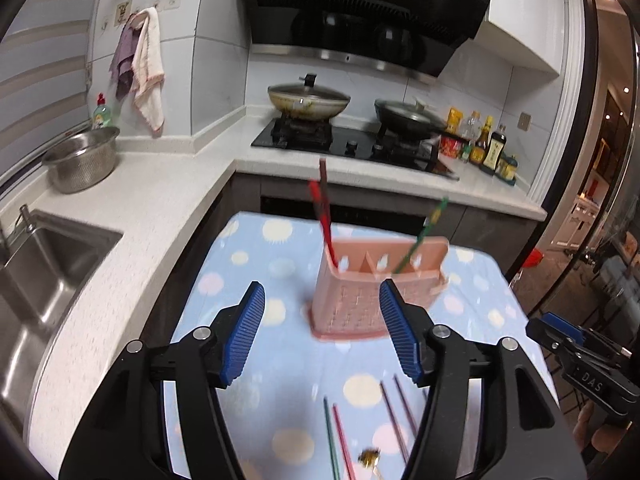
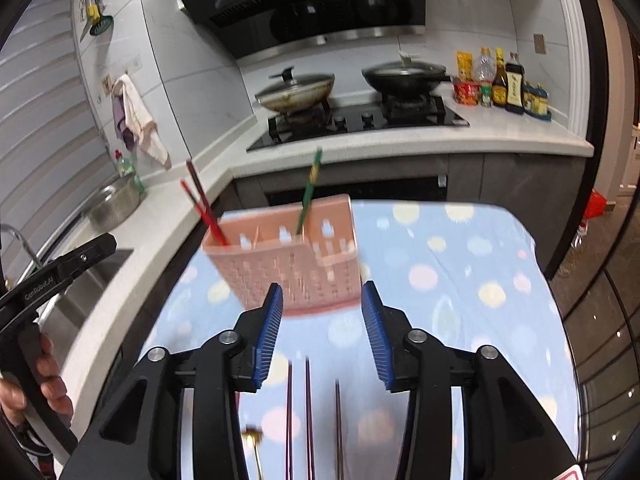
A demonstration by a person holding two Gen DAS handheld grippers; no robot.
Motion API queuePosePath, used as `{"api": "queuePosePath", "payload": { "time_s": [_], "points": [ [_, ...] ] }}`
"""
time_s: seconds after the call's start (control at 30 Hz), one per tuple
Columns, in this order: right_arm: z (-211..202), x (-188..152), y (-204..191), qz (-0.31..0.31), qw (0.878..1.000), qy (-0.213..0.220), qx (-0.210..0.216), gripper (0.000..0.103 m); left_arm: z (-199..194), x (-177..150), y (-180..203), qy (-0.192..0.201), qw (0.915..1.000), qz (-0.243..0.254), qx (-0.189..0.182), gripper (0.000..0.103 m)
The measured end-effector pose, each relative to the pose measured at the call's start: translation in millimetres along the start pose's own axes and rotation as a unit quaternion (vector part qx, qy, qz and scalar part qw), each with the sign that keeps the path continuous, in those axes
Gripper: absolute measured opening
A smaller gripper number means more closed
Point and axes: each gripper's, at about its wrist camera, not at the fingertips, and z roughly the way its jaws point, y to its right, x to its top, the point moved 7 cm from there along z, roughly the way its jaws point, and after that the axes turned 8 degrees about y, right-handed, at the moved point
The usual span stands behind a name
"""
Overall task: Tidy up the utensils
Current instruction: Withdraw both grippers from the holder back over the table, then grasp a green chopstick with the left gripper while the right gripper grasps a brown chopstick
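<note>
A pink perforated utensil holder [image 1: 360, 292] stands on a table with a blue dotted cloth [image 1: 248, 264]. It holds red and dark chopsticks [image 1: 323, 208] in its left part and a green chopstick [image 1: 424, 236] in its right part. Several loose chopsticks [image 1: 360, 432] and a gold utensil tip [image 1: 370, 458] lie on the cloth near me. My left gripper [image 1: 322, 332] is open and empty, just short of the holder. In the right wrist view the holder [image 2: 296, 256] sits ahead of my right gripper [image 2: 322, 336], open and empty above loose chopsticks [image 2: 308, 412].
A white counter [image 1: 152, 208] with a steel sink [image 1: 48, 256] and a colander [image 1: 82, 160] runs along the left. A stove [image 1: 352, 144] with two lidded pans and sauce bottles [image 1: 488, 148] stands behind the table. The right gripper's body [image 1: 580, 360] shows at the right.
</note>
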Motion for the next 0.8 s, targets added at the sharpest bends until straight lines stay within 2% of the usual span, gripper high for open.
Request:
{"api": "queuePosePath", "payload": {
  "time_s": [0.2, 0.43, 0.63, 0.8],
  "points": [
    [-32.4, -87.3, 8.2, -0.027, 0.998, -0.054, -0.028, 0.041, -29.1, -79.2, -4.6, -0.057, 0.9983, -0.011, 0.004, 0.057],
    [-49.0, -182.5, 19.0, -0.011, 0.992, -0.120, -0.038, 0.041, -53.0, -174.9, -3.5, -0.130, 0.9914, -0.009, 0.011, 0.057],
    [-55.0, -221.0, 23.1, -0.004, 0.990, -0.135, -0.043, 0.041, -67.2, -226.1, 2.6, -0.167, 0.9859, 0.001, 0.009, 0.057],
    [-58.0, -231.9, 22.8, 0.000, 0.989, -0.142, -0.043, 0.041, -71.3, -255.9, 6.6, -0.190, 0.9817, 0.005, 0.008, 0.057]
  ]
}}
